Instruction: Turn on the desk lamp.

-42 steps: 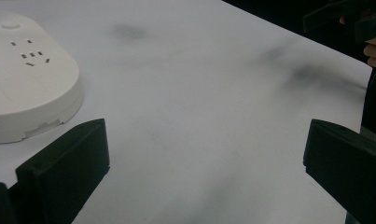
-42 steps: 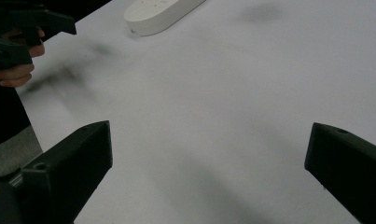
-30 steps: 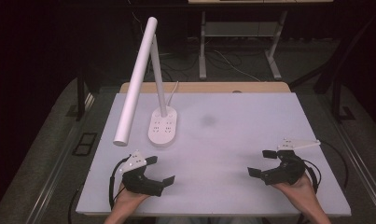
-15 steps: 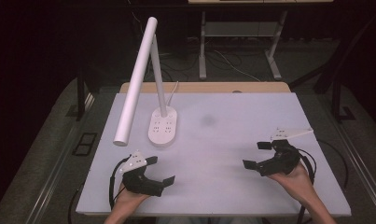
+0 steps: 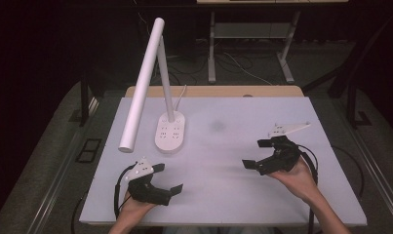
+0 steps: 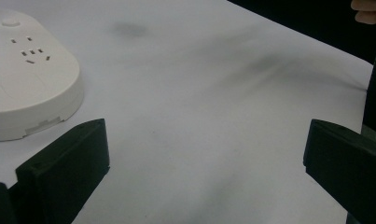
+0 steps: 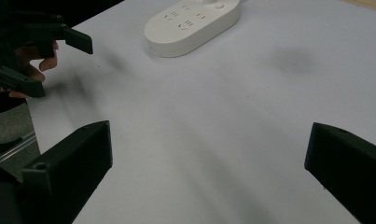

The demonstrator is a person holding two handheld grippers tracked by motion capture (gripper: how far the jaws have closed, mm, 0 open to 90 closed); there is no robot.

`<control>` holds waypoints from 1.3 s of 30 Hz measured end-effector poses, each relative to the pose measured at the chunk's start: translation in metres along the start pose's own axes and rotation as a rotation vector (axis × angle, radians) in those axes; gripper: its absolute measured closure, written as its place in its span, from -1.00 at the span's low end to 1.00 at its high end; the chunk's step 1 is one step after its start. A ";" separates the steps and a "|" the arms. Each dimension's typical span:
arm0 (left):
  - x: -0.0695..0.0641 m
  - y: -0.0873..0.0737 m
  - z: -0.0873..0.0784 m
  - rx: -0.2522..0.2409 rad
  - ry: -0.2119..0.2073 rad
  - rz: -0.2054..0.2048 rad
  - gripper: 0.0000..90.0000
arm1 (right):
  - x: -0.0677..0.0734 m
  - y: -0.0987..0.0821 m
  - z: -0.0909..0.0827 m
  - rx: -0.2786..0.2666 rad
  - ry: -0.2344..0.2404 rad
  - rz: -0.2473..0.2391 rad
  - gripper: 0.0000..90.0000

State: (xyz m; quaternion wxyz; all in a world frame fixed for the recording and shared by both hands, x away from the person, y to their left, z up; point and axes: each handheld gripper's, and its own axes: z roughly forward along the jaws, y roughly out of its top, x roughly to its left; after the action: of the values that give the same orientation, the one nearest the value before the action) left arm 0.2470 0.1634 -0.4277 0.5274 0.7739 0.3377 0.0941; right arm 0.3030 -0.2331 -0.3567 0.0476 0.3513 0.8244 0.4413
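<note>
The white desk lamp (image 5: 157, 97) stands toward the far left of the table (image 5: 233, 195), its oval base (image 5: 171, 132) flat on the surface and its long tube head (image 5: 141, 85) slanting down toward the left edge. It looks rigid, smooth plastic: the base probably carries most of the weight, the thin stem (image 5: 166, 83) and head seem light and could pivot at the joint, so the stem low down, or the head near its free end, looks the surest place to take hold. The left hand-held gripper (image 5: 165, 179) rests near the near edge, just short of the base, jaws spread wide and empty. The right hand-held gripper (image 5: 256, 153) sits toward the right edge, also wide open with nothing between its jaws. Compared with a second ago, the right one has moved leftward and farther in toward the table's middle; the left has barely shifted, and the lamp stands as before.
</note>
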 end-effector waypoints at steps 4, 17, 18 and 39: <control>0.000 0.000 0.000 0.005 0.000 0.010 -1.00 | 0.000 0.006 0.008 0.011 0.007 -0.011 -0.99; 0.000 0.000 0.000 0.004 0.001 0.007 -1.00 | -0.005 0.028 0.029 0.035 0.019 -0.041 -0.99; 0.000 0.000 0.000 0.005 0.001 0.005 -1.00 | -0.005 0.030 0.030 0.041 0.017 -0.045 -0.99; -0.001 -0.001 0.001 0.012 0.001 0.017 -1.00 | -0.009 0.062 0.068 0.088 0.034 -0.070 -0.99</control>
State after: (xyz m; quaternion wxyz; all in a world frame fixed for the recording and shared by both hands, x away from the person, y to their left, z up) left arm 0.2462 0.1617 -0.4285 0.5220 0.7797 0.3320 0.0970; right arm 0.3701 -0.1688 -0.3528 0.0336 0.3164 0.8554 0.4087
